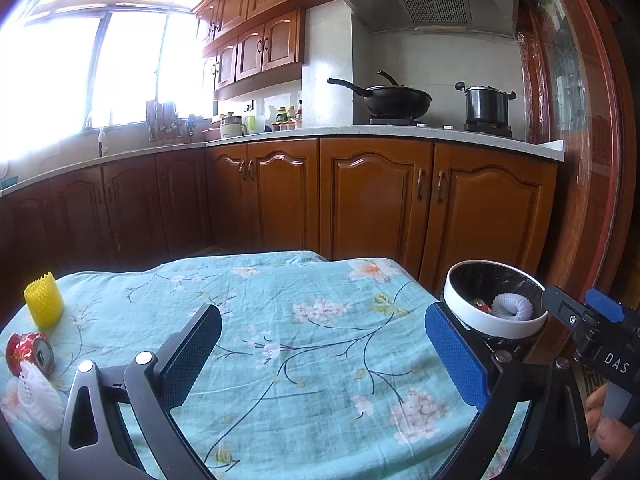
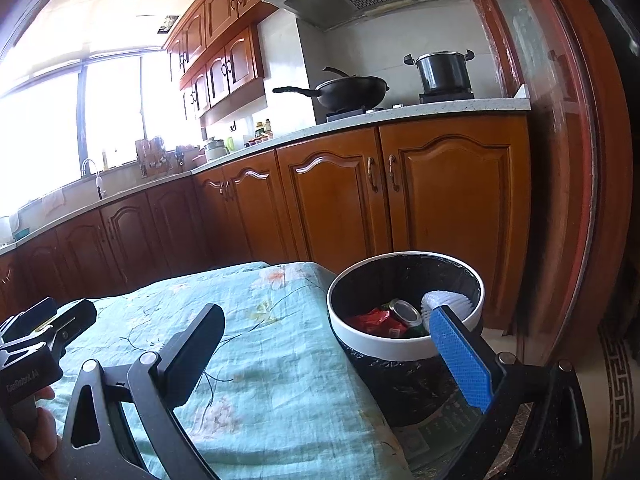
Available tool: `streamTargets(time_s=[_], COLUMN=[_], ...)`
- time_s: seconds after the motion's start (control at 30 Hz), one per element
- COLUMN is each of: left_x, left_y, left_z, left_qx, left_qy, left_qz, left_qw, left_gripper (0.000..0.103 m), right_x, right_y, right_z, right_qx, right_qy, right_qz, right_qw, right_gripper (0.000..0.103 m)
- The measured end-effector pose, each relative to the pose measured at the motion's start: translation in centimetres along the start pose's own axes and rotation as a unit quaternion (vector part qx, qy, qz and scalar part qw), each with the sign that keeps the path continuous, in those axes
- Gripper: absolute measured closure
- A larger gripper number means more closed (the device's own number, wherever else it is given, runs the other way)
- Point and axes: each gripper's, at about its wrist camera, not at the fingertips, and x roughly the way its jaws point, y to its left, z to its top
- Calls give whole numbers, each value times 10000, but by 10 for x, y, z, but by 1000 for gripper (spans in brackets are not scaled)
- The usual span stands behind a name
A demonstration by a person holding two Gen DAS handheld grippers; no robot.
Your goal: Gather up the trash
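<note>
Left gripper: lower centre of the left wrist view, jaws wide apart, nothing between them; only the floral tablecloth lay beneath.

Right gripper: lower centre of the right wrist view, jaws wide apart and empty, its blue pad overlapping the near rim of the bin.

Trash bin: white-rimmed, lined with a black bag, standing at the right edge of the table, right of centre in the frame. Contents seen: white foam net, a can, red wrapper.

Items on the cloth, lower left of the left wrist view:
- yellow foam net, upright;
- crushed red can, on its side, just below the yellow net;
- second white foam net, touching the can at the frame edge.

Background, upper half of both views: wooden cabinets, a wok and a pot on the stove, a bright window at upper left.
</note>
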Motion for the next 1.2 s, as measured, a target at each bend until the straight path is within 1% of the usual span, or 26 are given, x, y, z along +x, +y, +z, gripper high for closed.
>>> streamTargets(time_s=[0.33,0.5,1.2], left_x=[-1,0,5], left_y=[8,12,20], left_z=[-2,-4,-5], left_qx=[-23,-26,59], left_qy=[-63,-65,-54], left_qz=[-123,-138,-238], left_qw=[9999,9999,9997], left_gripper=[1,1,1], right_x=[-3,-6,-9], right_y=[5,6,6], right_z=[-1,0,2], right_qx=[-115,-119,-99], right_qy=[-24,-92,-128], right_qz=[40,49,80], right_qw=[9999,9999,9998], right_gripper=[0,0,0])
